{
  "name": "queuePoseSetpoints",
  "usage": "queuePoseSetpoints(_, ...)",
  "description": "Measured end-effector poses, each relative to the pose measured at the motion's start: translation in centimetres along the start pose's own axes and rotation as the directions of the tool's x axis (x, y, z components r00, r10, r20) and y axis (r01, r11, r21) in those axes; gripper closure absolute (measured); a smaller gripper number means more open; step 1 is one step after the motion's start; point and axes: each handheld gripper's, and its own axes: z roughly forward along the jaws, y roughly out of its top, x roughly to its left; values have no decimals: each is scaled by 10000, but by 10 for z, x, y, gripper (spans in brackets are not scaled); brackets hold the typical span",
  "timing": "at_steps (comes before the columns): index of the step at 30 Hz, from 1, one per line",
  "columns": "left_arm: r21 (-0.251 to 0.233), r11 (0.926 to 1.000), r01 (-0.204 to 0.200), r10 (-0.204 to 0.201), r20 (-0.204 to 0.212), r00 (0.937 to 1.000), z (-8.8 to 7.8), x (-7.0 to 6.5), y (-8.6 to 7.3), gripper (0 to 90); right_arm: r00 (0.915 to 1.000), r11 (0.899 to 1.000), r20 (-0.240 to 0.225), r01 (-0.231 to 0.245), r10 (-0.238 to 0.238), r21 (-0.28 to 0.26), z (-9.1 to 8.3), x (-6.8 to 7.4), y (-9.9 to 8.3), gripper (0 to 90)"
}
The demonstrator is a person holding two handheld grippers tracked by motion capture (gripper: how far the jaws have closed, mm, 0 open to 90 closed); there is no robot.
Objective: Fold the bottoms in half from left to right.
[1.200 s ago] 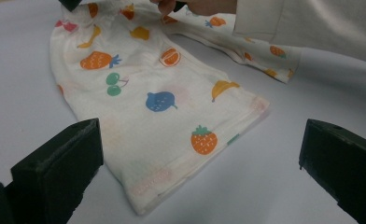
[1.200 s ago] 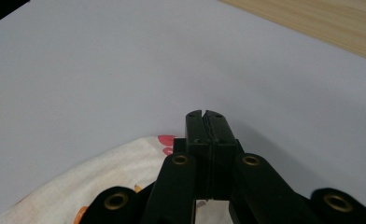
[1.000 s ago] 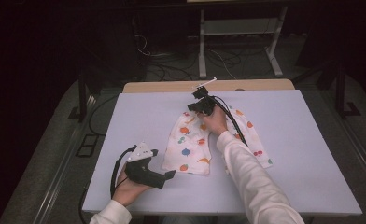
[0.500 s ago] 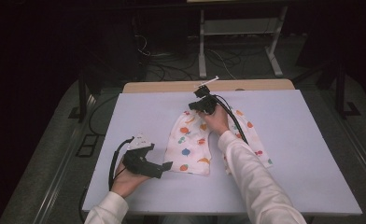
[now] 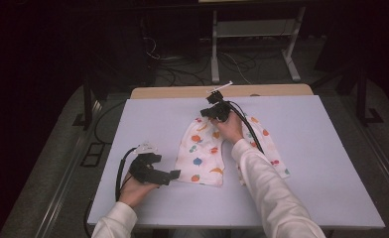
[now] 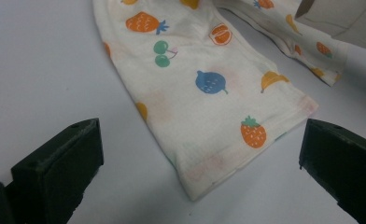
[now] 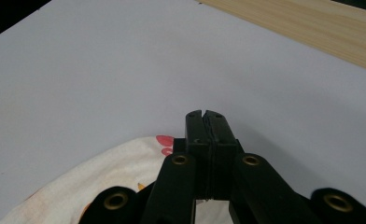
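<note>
Nearest us, beside the fruit-print trousers on the white table, our left gripper has edged back from the near leg's hem, jaws wide and empty. Our sleeve hides part of the other leg. At the far waistband, our right gripper stays shut; whether it pinches cloth we cannot tell.
</note>
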Motion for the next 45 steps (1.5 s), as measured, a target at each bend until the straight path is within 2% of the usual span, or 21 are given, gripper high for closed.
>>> queuePoseSetpoints(3,-16,9998,215,-215,4,9998,1,3,-2,0,10000,10000,2,6,-6,-4,0,0,0,881)
queuePoseSetpoints(11,212,9990,396,-401,201,9990,6,7,-8,5,10000,10000,35,27,-27,13,2,3,0,881)
queuePoseSetpoints(13,196,9987,468,-473,299,9984,7,7,-10,45,10000,10000,27,14,-14,7,2,3,0,881)
queuePoseSetpoints(17,481,9979,430,-456,559,9974,9,7,-11,124,9997,9998,167,181,-182,63,3,4,-1,880)
queuePoseSetpoints(21,733,9959,525,-576,695,9959,11,7,-12,163,9998,9999,161,150,-151,61,2,6,0,880)
queuePoseSetpoints(23,730,9958,551,-596,601,9964,12,7,-14,305,9997,9999,179,142,-142,42,0,6,1,880)
queuePoseSetpoints(27,985,9922,761,-844,826,9930,14,9,-16,433,9997,9999,193,158,-159,14,-1,6,1,880)
queuePoseSetpoints(30,1033,9901,954,-1032,736,9919,16,10,-16,521,9997,9999,196,172,-172,-11,-1,6,1,880)
queuePoseSetpoints(32,1048,9877,1162,-1244,748,9894,16,11,-16,562,9996,9998,195,200,-199,-14,-1,7,1,880)
queuePoseSetpoints(38,1115,9832,1444,-1523,658,9861,17,15,-16,710,9996,9997,168,223,-222,-50,-3,8,1,880)
queuePoseSetpoints(42,1207,9829,1391,-1487,742,9861,19,16,-16,800,9997,9998,168,167,-165,-130,-5,7,1,880)
queuePoseSetpoints(45,1344,9839,1177,-1315,987,9864,20,16,-15,825,9999,9998,122,103,-101,-181,-6,6,2,880)
